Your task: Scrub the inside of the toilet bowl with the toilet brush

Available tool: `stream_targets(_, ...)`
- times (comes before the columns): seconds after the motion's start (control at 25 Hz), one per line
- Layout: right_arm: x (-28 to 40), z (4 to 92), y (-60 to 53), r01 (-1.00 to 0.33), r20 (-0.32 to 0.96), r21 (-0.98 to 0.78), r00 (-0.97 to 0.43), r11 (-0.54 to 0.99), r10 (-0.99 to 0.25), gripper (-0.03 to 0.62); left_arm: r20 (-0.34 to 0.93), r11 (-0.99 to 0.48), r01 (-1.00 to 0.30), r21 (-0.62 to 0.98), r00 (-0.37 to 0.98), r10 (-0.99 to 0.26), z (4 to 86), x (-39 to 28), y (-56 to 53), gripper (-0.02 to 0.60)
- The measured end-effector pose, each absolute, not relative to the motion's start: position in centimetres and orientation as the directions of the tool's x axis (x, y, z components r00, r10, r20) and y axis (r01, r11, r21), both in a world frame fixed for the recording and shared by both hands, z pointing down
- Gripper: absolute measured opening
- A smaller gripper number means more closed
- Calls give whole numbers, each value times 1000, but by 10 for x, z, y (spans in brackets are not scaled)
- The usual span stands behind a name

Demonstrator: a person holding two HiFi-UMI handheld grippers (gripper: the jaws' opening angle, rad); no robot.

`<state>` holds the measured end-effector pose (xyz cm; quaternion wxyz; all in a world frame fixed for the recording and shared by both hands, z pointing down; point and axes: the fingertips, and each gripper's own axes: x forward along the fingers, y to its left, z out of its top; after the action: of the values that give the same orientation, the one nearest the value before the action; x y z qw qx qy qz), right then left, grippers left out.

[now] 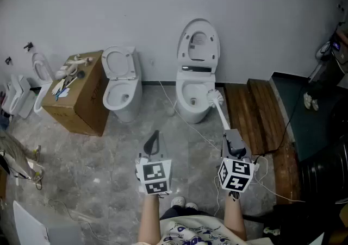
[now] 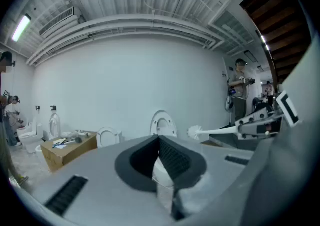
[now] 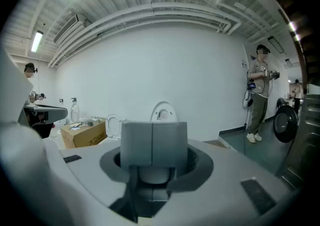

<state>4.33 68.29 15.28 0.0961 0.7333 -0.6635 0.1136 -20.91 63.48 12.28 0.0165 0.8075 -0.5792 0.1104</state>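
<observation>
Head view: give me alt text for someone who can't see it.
The right gripper holds a brush, its head at the right rim of an open toilet against a white wall. The left gripper is shut and empty over the floor; a second toilet and a box stand further left.

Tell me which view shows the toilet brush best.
Head view: the whole toilet brush shows, bristles at the toilet rim, handle in the right gripper. Left gripper view catches the toilet brush side-on, small. Right gripper view shows only its shut jaws.
</observation>
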Motion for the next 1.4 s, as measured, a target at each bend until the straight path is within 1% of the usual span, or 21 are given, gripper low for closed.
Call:
stream_targets(0.72,32,156,660,-996,298,-7,88,-94,-950,166,203,-337,-936,-102,312,-928,127,-217,611,2)
stream_targets(0.96,26,163,651,-994,298,-20,98,-109,-949,166,204,-355,-928,-110,328,-922,133,-223,599,3)
stream_targets(1.2,23,174,643,-991,324,-20,117,-130,-939,167,226,-372,-922,-112,341,-913,143,-229,584,2)
stream_targets(1.4,31,177,625,-990,334,-14,131,-144,-933,167,231,-371,-923,-106,340,-912,148,-228,564,2)
